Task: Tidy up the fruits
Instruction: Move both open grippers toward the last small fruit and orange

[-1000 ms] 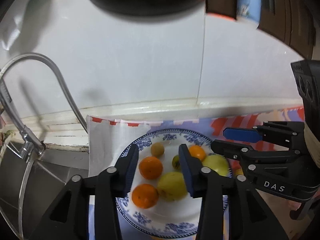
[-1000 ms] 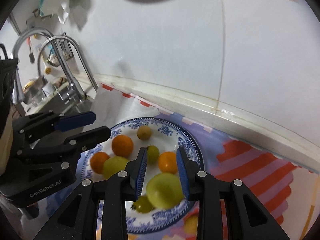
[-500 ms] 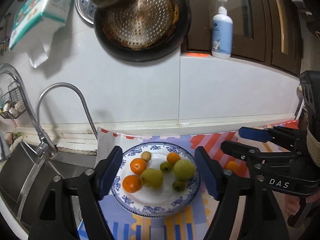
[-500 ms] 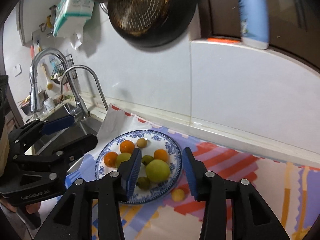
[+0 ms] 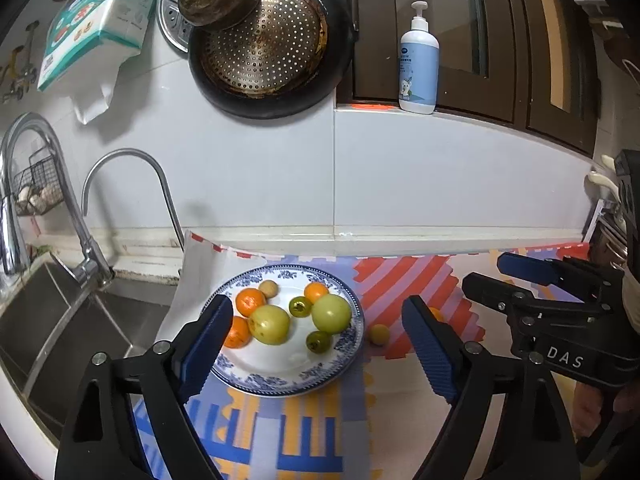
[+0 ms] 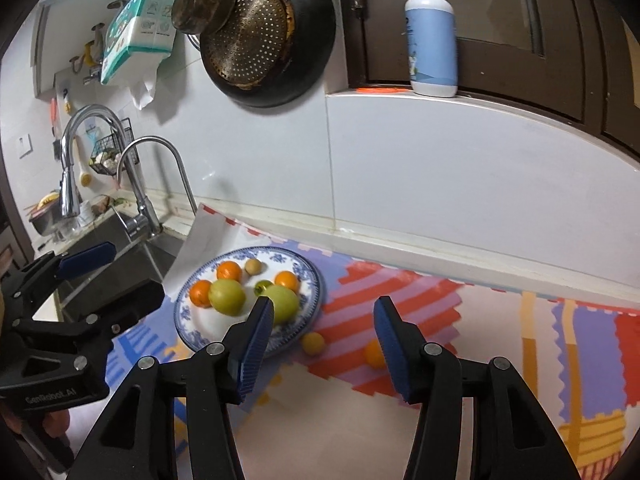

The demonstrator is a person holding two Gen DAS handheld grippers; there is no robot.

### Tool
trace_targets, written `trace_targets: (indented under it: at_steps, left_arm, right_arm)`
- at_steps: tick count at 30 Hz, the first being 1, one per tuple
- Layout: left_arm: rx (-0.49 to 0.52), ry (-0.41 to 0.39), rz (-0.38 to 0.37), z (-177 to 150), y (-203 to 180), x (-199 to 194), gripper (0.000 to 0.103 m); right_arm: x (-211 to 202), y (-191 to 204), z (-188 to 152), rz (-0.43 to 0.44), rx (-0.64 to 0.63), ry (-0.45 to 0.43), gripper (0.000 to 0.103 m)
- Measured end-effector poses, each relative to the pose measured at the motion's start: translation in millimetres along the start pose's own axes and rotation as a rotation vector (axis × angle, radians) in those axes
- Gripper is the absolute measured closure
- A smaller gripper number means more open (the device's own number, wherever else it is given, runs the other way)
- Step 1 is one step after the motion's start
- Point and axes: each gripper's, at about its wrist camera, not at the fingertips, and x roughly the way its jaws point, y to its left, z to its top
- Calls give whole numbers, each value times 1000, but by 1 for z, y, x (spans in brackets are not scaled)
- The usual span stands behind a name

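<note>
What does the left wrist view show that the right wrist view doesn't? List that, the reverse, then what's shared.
Left wrist only: a second small dark green fruit on the plate, and a white wall hook. Right wrist only: a wall switch far left. Both: the plate, the loose yellow fruit beside it, the pump bottle and the hanging pan.

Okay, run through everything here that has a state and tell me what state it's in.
Left gripper: open, holding nothing.
Right gripper: open, holding nothing.
Blue-patterned plate: loaded with fruit.
Small yellow fruit: off the plate, on the mat.
Small orange fruit: off the plate, on the mat.
Tap: no water running.
</note>
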Motion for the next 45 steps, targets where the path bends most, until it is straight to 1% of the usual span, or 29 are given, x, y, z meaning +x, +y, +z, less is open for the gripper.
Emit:
trace_targets:
  at_steps: [4, 8, 13, 19, 21, 23, 28, 30, 33, 35, 38, 40, 45]
  left_arm:
    - [-26, 8, -7, -7, -12, 4, 16]
    - [-25, 11, -4, -12, -23, 12, 16]
    - [-15, 35, -32, -19, -37, 28, 17]
    - [15, 73, -69, -28, -51, 54, 23]
    - [15, 97, -82, -32, -54, 65, 30]
    - [16, 118, -95, -35, -56, 75, 32]
    - [20, 164, -124, -40, -56, 99, 46]
    - [20, 190, -141, -41, -57, 110, 56]
    - [21, 214, -159, -43, -57, 121, 60]
    - [28, 225, -169, -43, -59, 127, 61]
    - [31, 241, -175, -44, -59, 136, 66]
    - [27, 255, -181, -44, -59, 142, 68]
    - [40, 272, -170, -45, -60, 154, 71]
  right_arm:
    - [-1, -11, -6, 1, -8, 12, 50]
    - [3, -21, -11, -1, -23, 30, 50]
    - [11, -32, -18, 4, -39, 51, 50]
    - [28, -44, -30, 8, -30, 87, 50]
    - [35, -49, -34, 4, -19, 99, 50]
    - [42, -52, -38, 11, -6, 112, 50]
    - [62, -57, -46, 24, 21, 148, 50]
    - [71, -58, -49, 33, 34, 164, 50]
    - [83, -61, -51, 45, 53, 184, 50]
    - [91, -63, -53, 41, 62, 197, 50]
    - [100, -65, -55, 52, 83, 215, 50]
    - [106, -67, -56, 58, 97, 225, 50]
    - [118, -70, -59, 59, 113, 244, 50]
